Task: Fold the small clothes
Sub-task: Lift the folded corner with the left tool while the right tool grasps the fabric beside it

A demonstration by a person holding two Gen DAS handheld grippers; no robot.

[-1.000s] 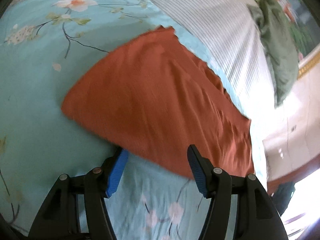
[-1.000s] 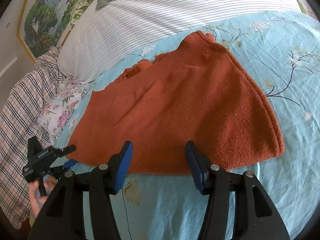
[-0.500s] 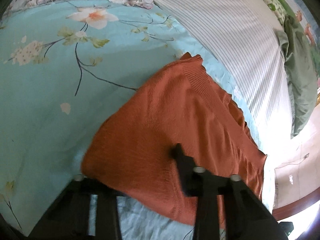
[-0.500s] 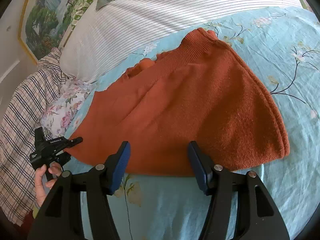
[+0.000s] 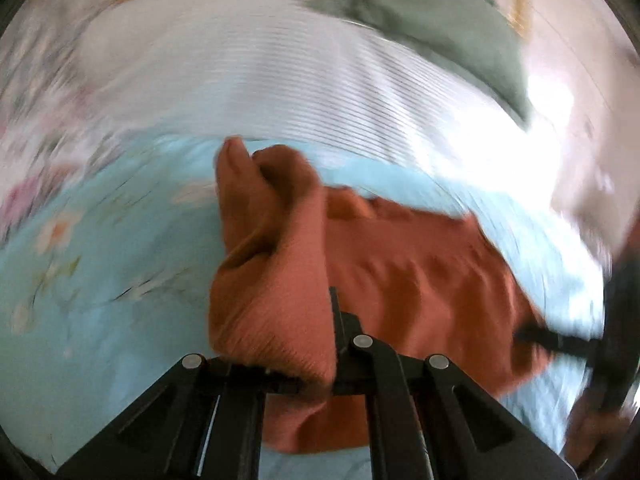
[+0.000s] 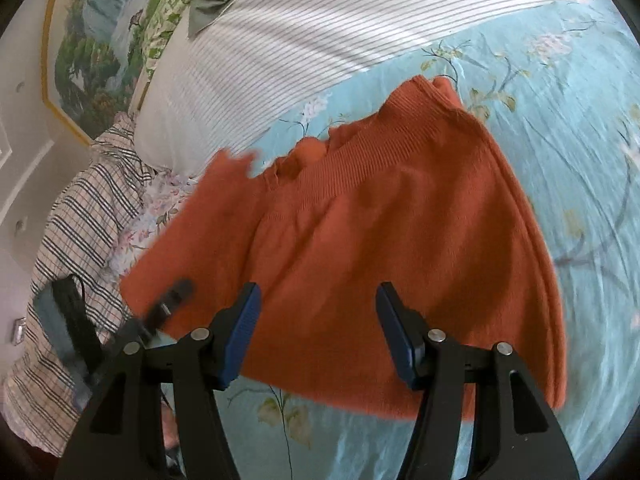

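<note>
1. Left wrist view: our left gripper (image 5: 320, 364) had its jaws clamped on a corner of the orange knit garment (image 5: 420, 280), the pinched cloth bunched and lifted toward the camera so that it could be carried over the rest as a fold. The remainder of the garment lay on the bed's blue floral sheet (image 5: 100, 280), below the striped pillow (image 5: 300, 92). The picture was badly blurred, so we could not make out finer detail; a dark shape at the right edge was probably our other tool.

2. Right wrist view: our right gripper (image 6: 318, 332) hung with its blue-padded jaws wide apart and holding nothing, just over the near hem of the garment (image 6: 380, 220), placed, we judged, to take that edge or steady it. The garment lay spread across the sheet (image 6: 560, 80), its ribbed band toward the pillow (image 6: 320, 28), with a plaid cloth (image 6: 80, 220) at the left. The left gripper (image 6: 168, 304) showed there as a dark blur at the garment's left corner.
</note>
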